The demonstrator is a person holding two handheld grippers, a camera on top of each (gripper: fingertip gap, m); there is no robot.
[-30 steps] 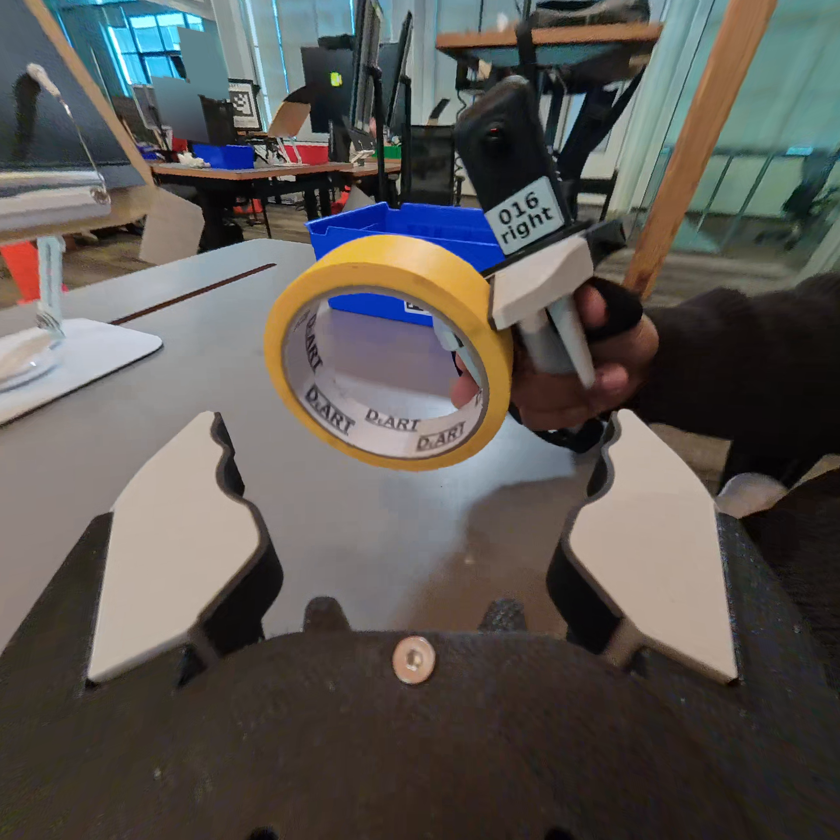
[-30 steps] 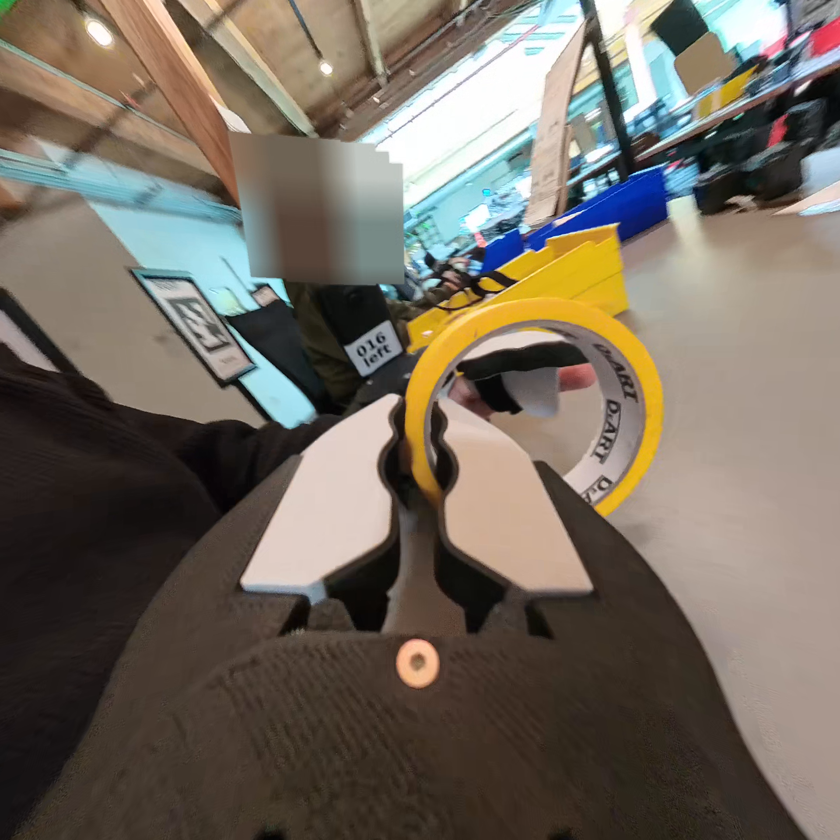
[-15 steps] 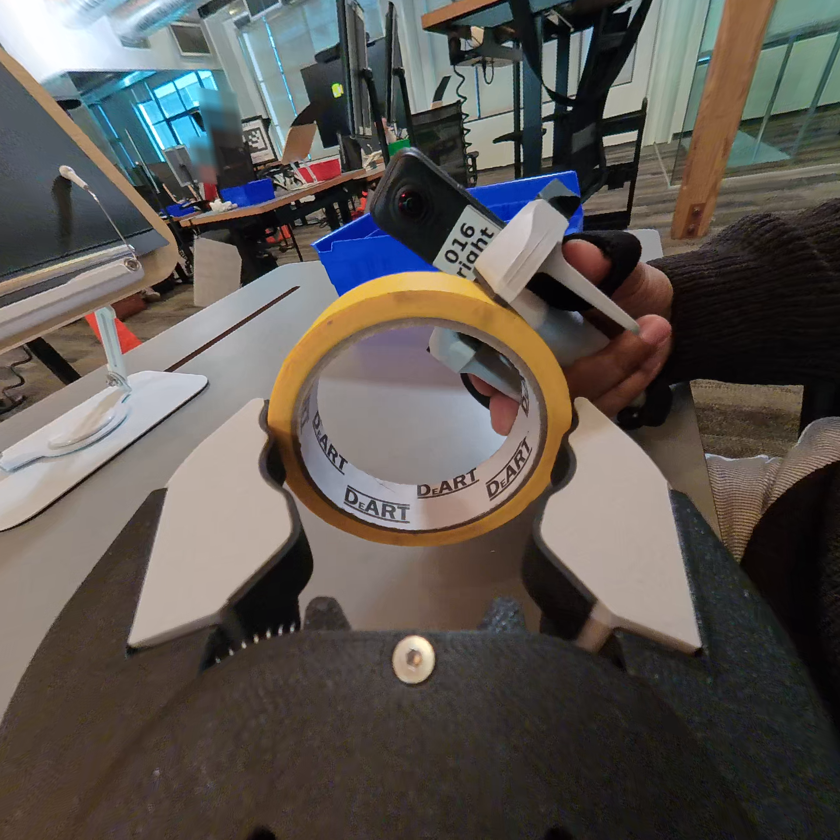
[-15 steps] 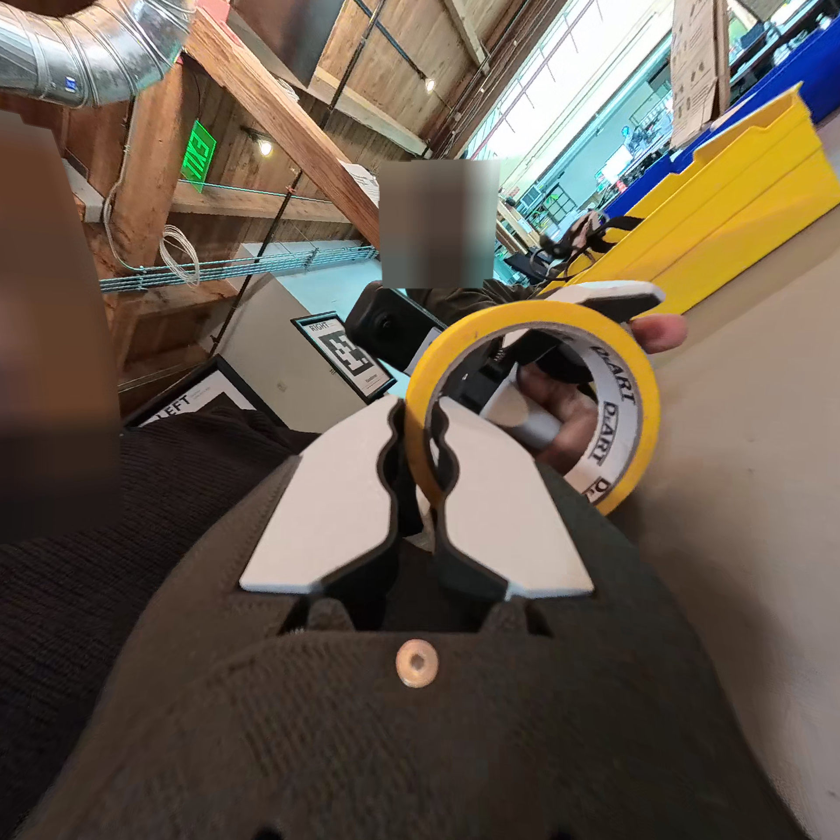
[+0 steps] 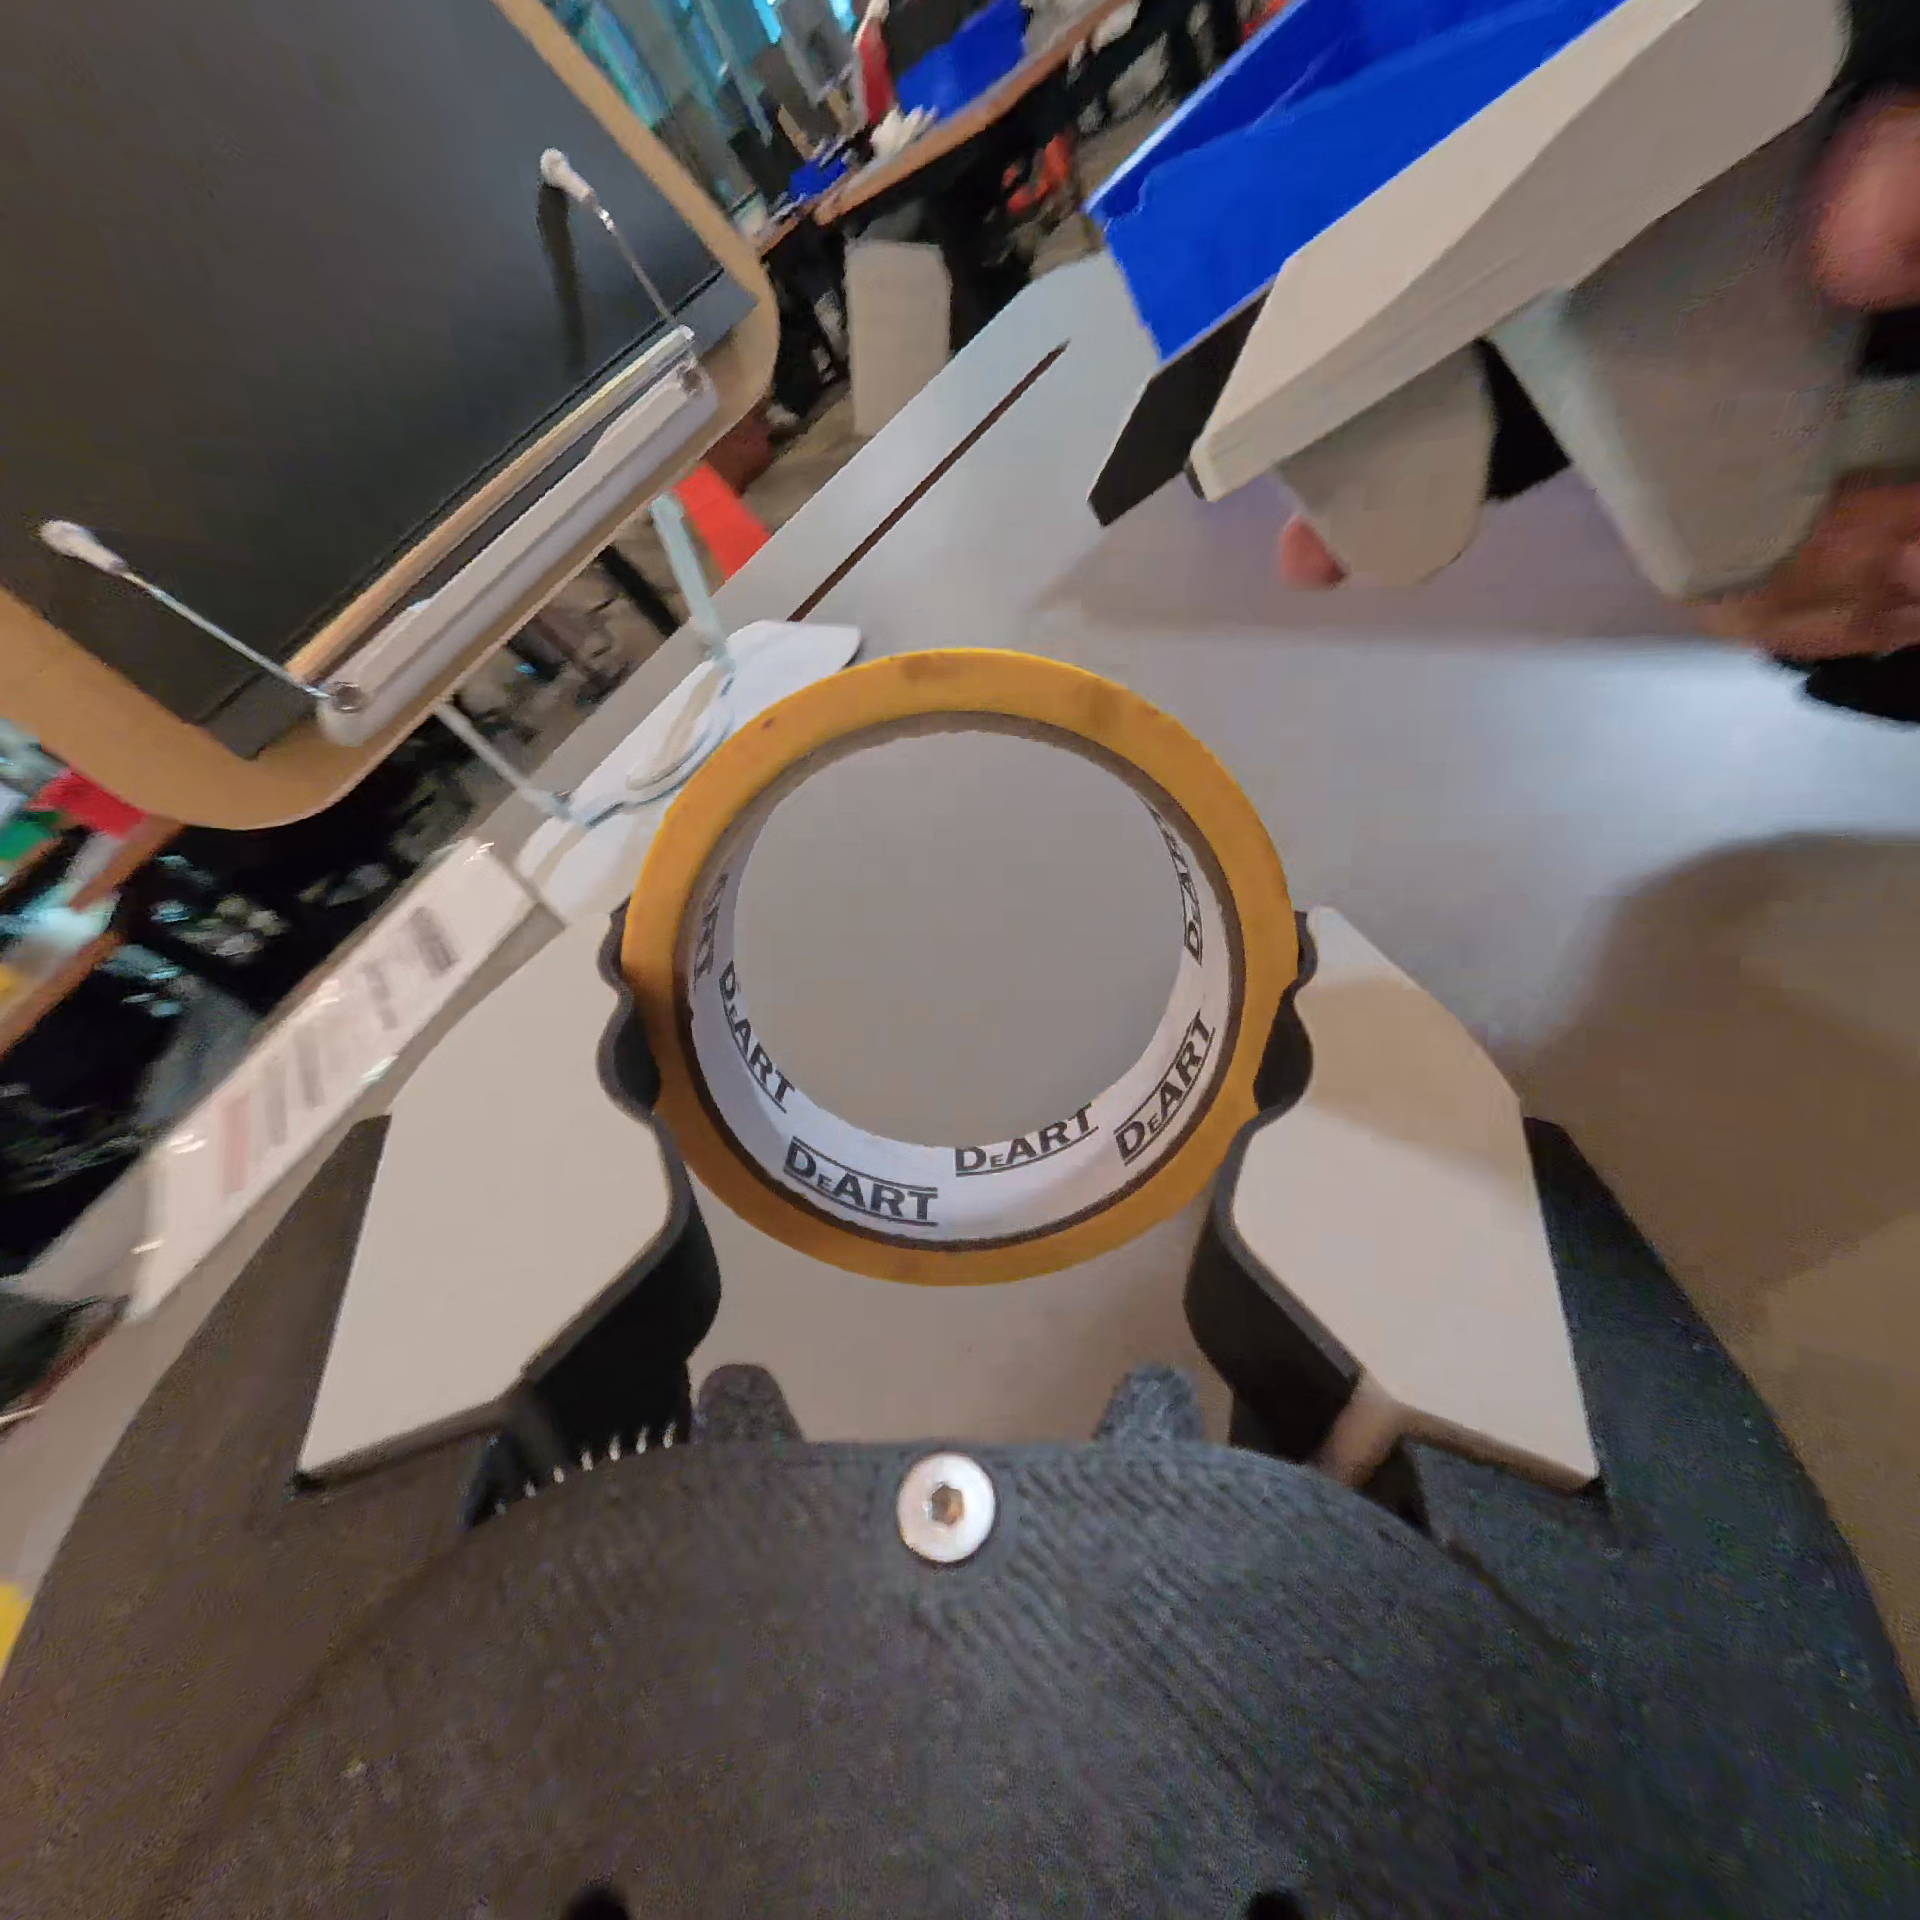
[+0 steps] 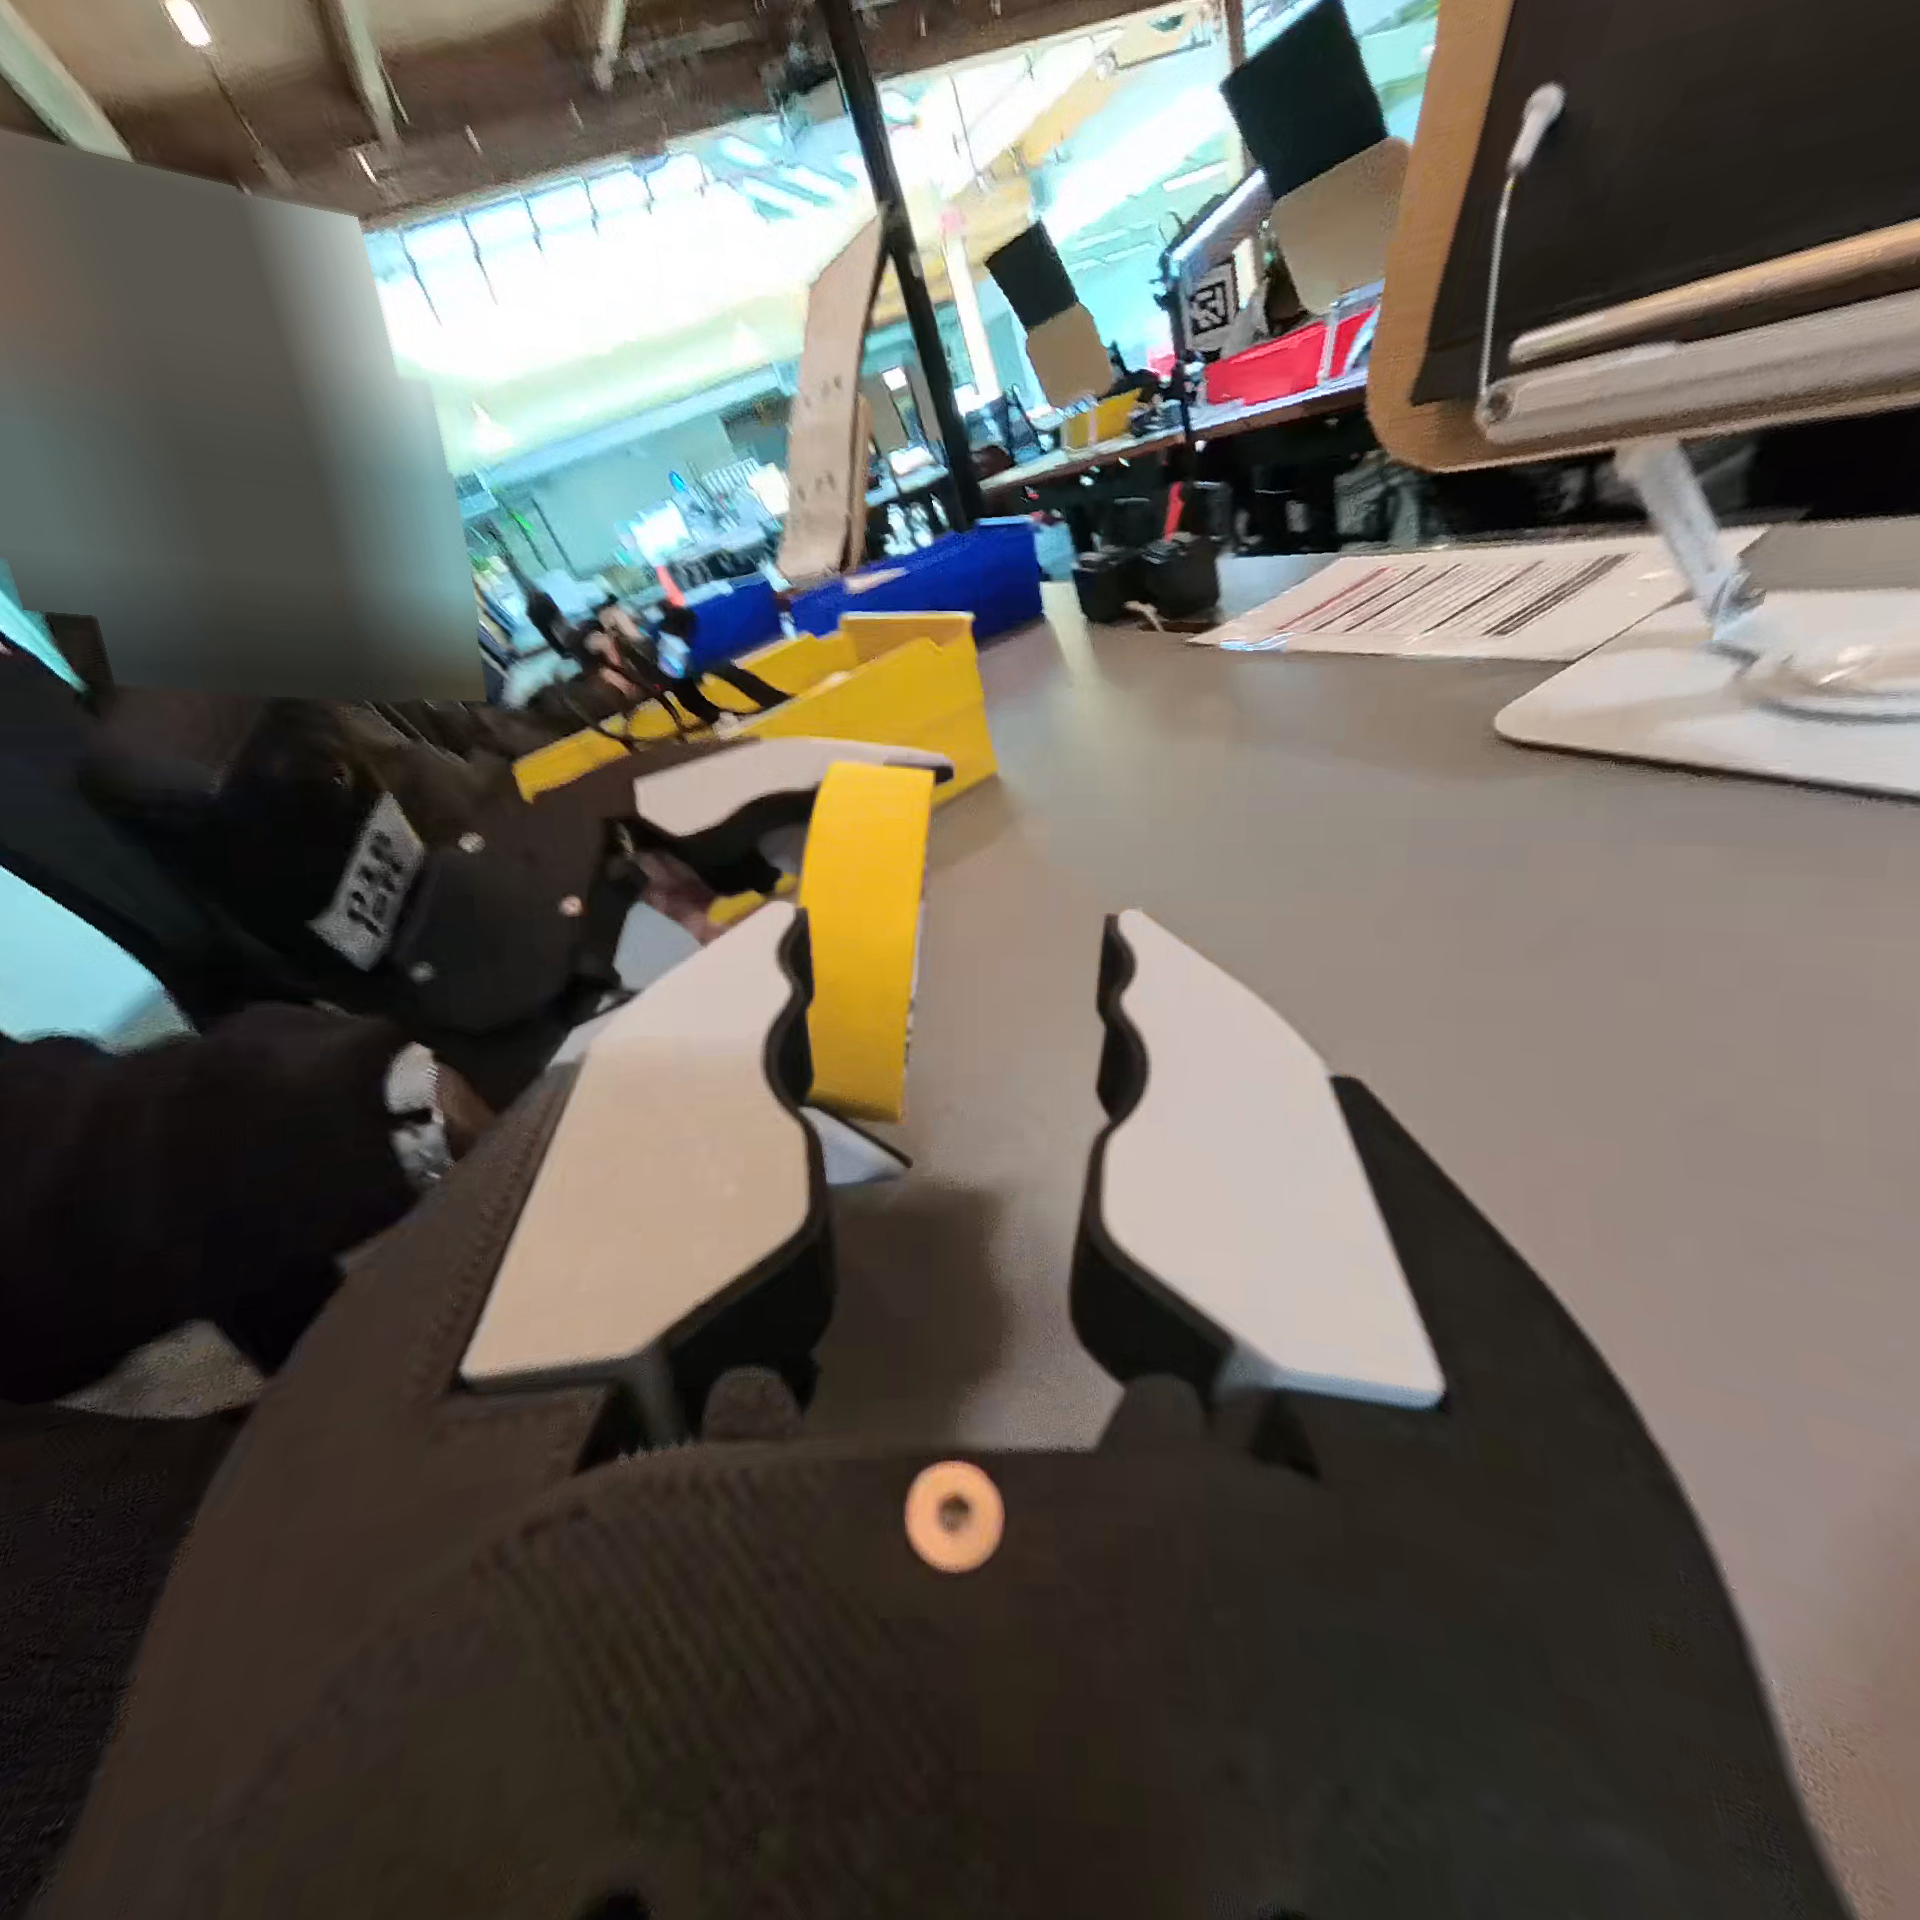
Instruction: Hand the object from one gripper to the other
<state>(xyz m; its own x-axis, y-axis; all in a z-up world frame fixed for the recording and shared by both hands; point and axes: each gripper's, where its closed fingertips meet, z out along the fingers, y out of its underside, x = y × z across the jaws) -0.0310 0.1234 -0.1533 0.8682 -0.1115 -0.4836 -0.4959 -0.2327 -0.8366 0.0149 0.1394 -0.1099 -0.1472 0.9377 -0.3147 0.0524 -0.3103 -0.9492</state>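
Note:
A roll of yellow tape (image 5: 961,681) with a white printed core stands upright between the fingers of my left gripper (image 5: 956,977), which is shut on its outer rim just above the grey table (image 5: 1507,790). My right gripper (image 6: 956,956) is open and empty. In the right wrist view the tape (image 6: 868,935) shows edge-on, just left of and beyond my right gripper's left finger (image 6: 665,1174), held by the left gripper (image 6: 821,966). In the left wrist view the right gripper (image 5: 1403,343) shows blurred at the upper right, apart from the tape.
A yellow bin (image 6: 904,686) and a blue bin (image 6: 935,592) stand behind the tape. Another blue bin (image 5: 1299,156) is at the far side. A stand's white base (image 6: 1714,727) and a printed sheet (image 6: 1455,613) lie on the table under a wood-edged black board (image 5: 312,312). My right fingertips sit around 7 cm from my left ones.
My left gripper has shut on the tape roll. My right gripper has opened, let the roll go and drawn back to the right.

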